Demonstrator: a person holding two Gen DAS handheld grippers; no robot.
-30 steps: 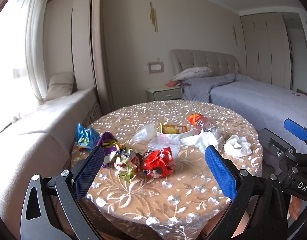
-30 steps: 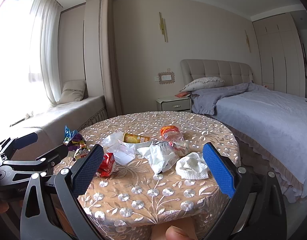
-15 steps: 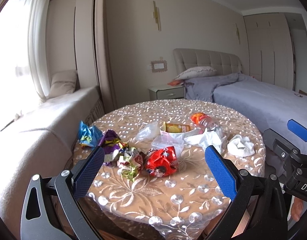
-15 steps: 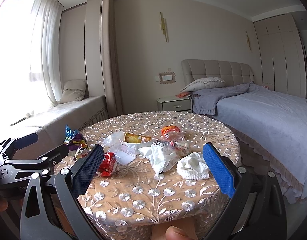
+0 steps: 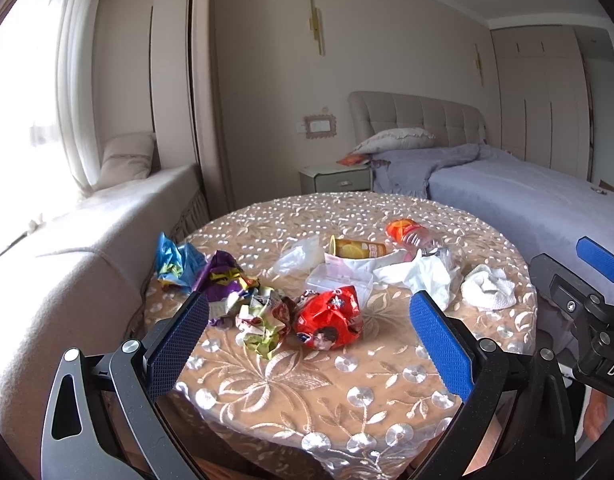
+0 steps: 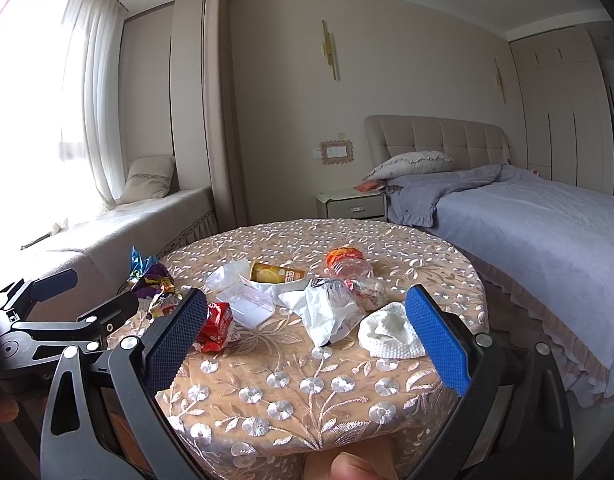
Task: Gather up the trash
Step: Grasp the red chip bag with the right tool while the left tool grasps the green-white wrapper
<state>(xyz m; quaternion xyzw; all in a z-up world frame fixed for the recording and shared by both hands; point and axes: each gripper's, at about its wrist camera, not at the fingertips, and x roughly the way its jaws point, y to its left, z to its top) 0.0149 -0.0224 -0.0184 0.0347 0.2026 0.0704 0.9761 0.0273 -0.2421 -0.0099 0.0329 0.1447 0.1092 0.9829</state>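
Observation:
Trash lies on a round table (image 5: 291, 384) with an embroidered cloth. A red wrapper (image 5: 331, 318), a crumpled multicoloured wrapper (image 5: 263, 318), a purple wrapper (image 5: 223, 280) and a blue wrapper (image 5: 175, 260) sit on the left. A yellow can (image 5: 357, 248), an orange-capped bottle (image 5: 411, 236), a clear plastic box (image 5: 339, 280), white bags (image 5: 423, 276) and a white cloth wad (image 5: 487, 290) sit further right. My left gripper (image 5: 307, 344) is open and empty before the red wrapper. My right gripper (image 6: 305, 338) is open and empty near the table's front edge, the white wad (image 6: 389, 330) beside its right finger.
A bed (image 6: 547, 232) with grey covers stands to the right of the table. A nightstand (image 6: 353, 204) stands behind it. A window seat (image 5: 87, 240) with a cushion runs along the left. The table (image 6: 307, 396) edge is just below both grippers.
Both grippers have drifted slightly; the left view has shifted a little so the table sits a bit lower and further right. Both stay open and empty. The trash has not moved.

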